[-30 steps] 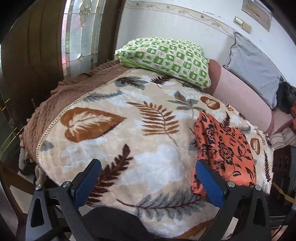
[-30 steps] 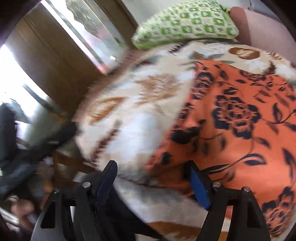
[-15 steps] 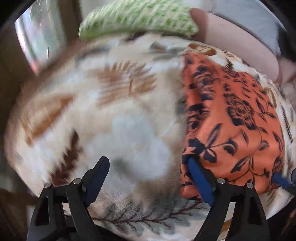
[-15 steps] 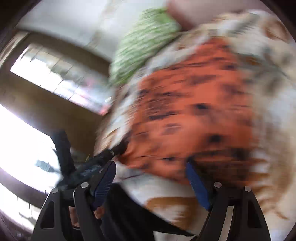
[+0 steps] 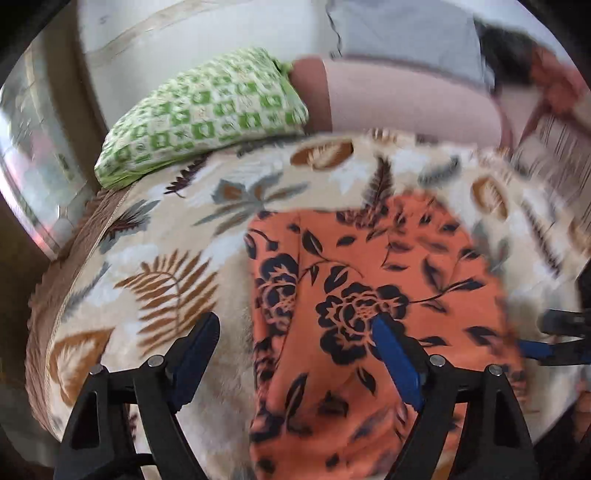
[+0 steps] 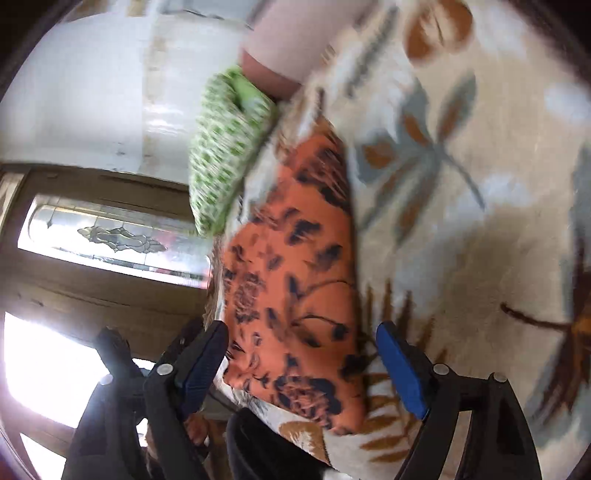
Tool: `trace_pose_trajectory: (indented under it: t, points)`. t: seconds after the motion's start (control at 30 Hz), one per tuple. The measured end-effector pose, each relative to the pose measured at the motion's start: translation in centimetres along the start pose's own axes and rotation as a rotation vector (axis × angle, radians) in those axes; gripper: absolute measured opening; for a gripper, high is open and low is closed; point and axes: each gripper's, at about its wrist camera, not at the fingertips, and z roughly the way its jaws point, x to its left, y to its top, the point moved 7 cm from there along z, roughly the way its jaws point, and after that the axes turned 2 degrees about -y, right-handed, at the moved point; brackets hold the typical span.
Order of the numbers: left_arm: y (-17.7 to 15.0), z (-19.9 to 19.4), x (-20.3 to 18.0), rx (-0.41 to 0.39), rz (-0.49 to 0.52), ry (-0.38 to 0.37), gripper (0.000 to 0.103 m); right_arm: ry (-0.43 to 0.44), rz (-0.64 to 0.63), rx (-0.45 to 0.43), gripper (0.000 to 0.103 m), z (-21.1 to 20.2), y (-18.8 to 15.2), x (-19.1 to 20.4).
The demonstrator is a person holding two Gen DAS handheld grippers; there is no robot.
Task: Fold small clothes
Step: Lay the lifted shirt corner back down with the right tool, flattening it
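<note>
An orange garment with a dark floral print [image 5: 369, 280] lies flat on the leaf-patterned blanket [image 5: 177, 258] of a bed. My left gripper [image 5: 295, 347] is open and empty, hovering over the garment's near left part. My right gripper [image 6: 303, 358] is open and empty, its fingers standing on either side of the garment's near end [image 6: 291, 295], just above it. The right gripper also shows at the right edge of the left wrist view [image 5: 554, 339].
A green checked pillow [image 5: 207, 110] lies at the head of the bed, with a pink bolster [image 5: 399, 99] and a grey cushion [image 5: 402, 33] beside it against the white wall. A wooden door with patterned glass [image 6: 110, 236] stands left of the bed.
Both grippers have swung over the bed toward the orange garment. The left moved right and forward over it; the right rolled sideways and came to its near end. Both stayed open.
</note>
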Motion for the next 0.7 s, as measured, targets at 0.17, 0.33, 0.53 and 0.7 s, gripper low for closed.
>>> trace_pose_trajectory:
  t: [0.17,0.33,0.53,0.7]
  points:
    - [-1.8,4.6,1.2,0.104,-0.048,0.011,0.09,-0.031,-0.006,0.031,0.084,2.3,-0.8,0.2]
    - [-2.0,4.6,1.5,0.102,-0.05,0.002,0.092,-0.061,-0.058,0.03,0.023,2.0,-1.1,2.2]
    - [-1.1,3.7,0.7,0.092,-0.064,-0.037,0.093,-0.115,0.078,0.023,0.03,2.2,-1.9,-1.4]
    - [0.4,1.2,0.2,-0.036,0.001,-0.034,0.093,-0.111,-0.032,-0.085,0.089,-2.1,0.3,2.5]
